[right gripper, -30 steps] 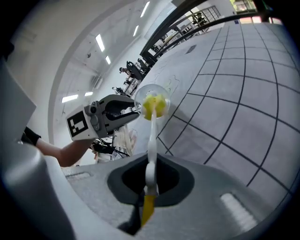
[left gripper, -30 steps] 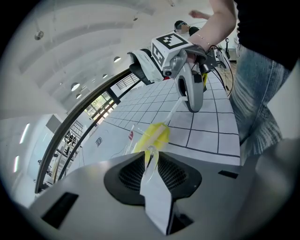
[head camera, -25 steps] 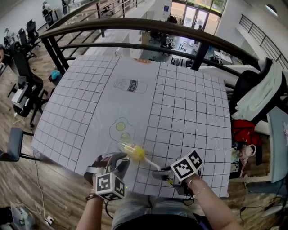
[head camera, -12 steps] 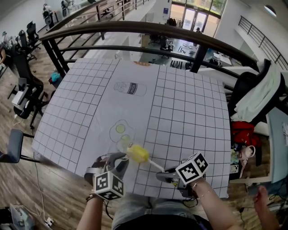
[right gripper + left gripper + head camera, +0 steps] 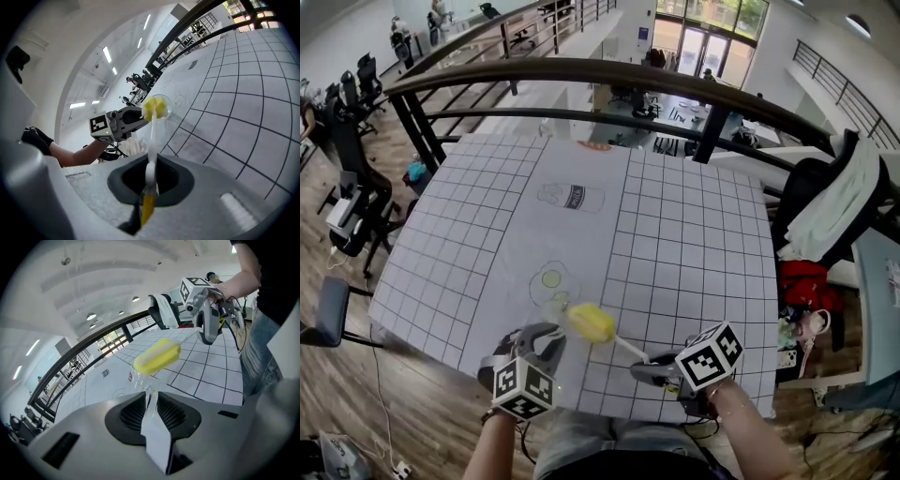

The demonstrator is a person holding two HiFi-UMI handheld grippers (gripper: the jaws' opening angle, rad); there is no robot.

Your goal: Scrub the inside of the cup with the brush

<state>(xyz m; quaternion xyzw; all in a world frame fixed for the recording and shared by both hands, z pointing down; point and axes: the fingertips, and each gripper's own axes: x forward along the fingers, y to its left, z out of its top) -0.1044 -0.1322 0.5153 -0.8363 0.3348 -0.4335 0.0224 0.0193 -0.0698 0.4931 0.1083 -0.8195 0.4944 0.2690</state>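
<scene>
My left gripper (image 5: 546, 345) holds a clear plastic cup (image 5: 555, 307) above the near edge of the gridded table (image 5: 694, 234). Its jaws pinch the cup's (image 5: 142, 378) thin wall and are closing on it. The brush has a yellow sponge head (image 5: 591, 322) and a white handle (image 5: 626, 347). My right gripper (image 5: 649, 368) is shut on that handle (image 5: 151, 154). The sponge head (image 5: 157, 357) sits at the cup's mouth; how far in it reaches I cannot tell. In the right gripper view the sponge head (image 5: 154, 108) is in front of the cup (image 5: 167, 106), with the left gripper (image 5: 119, 123) behind.
The table sheet bears a drawn bottle outline (image 5: 572, 197) and a cup outline with a green dot (image 5: 551, 278). A dark curved railing (image 5: 581, 70) runs behind the table. Office chairs (image 5: 352, 202) stand left; a chair draped with clothes (image 5: 834, 202) stands right.
The sponge head has slid a little to the right along with my right gripper, and less of it overlaps the cup. The left gripper and cup have barely shifted.
</scene>
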